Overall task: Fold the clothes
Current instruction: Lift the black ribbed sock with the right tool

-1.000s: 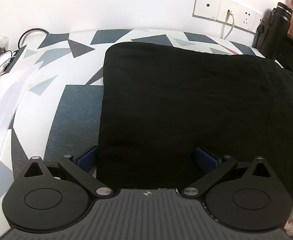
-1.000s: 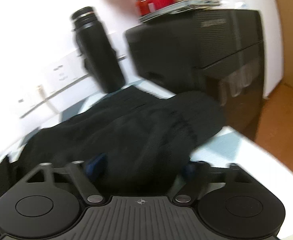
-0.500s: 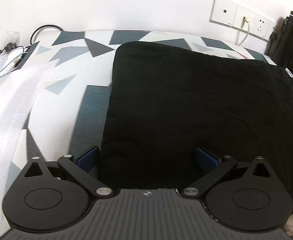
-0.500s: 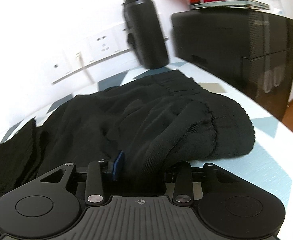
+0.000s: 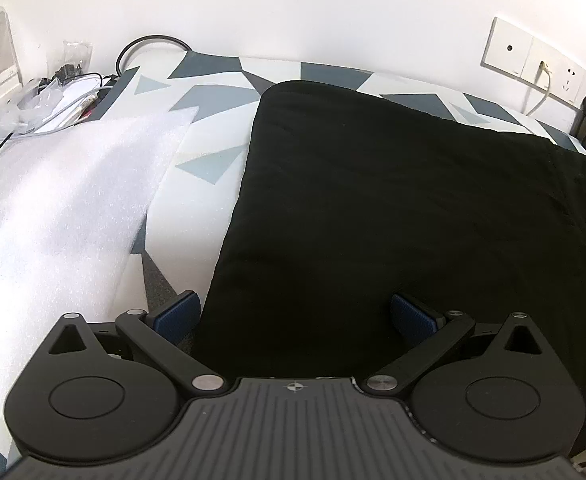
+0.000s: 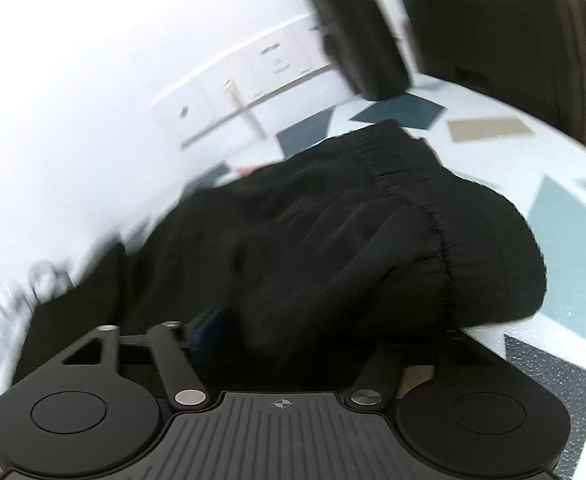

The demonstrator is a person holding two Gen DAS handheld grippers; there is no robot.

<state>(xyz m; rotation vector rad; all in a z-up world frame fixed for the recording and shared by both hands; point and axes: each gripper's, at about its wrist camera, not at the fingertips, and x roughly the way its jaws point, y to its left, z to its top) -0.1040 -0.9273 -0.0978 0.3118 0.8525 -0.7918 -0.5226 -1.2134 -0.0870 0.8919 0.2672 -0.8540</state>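
A black garment lies spread flat on the patterned table. My left gripper hovers at its near left edge, open wide; one blue pad is off the cloth and the other over it. In the right wrist view, which is blurred by motion, the garment's gathered end with a ribbed band is bunched up and lifted off the table. My right gripper is shut on this black cloth, which hides the right fingertip. Only the left blue pad shows.
A white foam sheet lies left of the garment, with cables and clutter behind it. Wall sockets are at the back right. A black bottle and a black box stand beyond the garment's bunched end.
The right gripper closed on the garment's ribbed end and is swinging it left and up. The left gripper stayed open and shifted left along the garment's edge.
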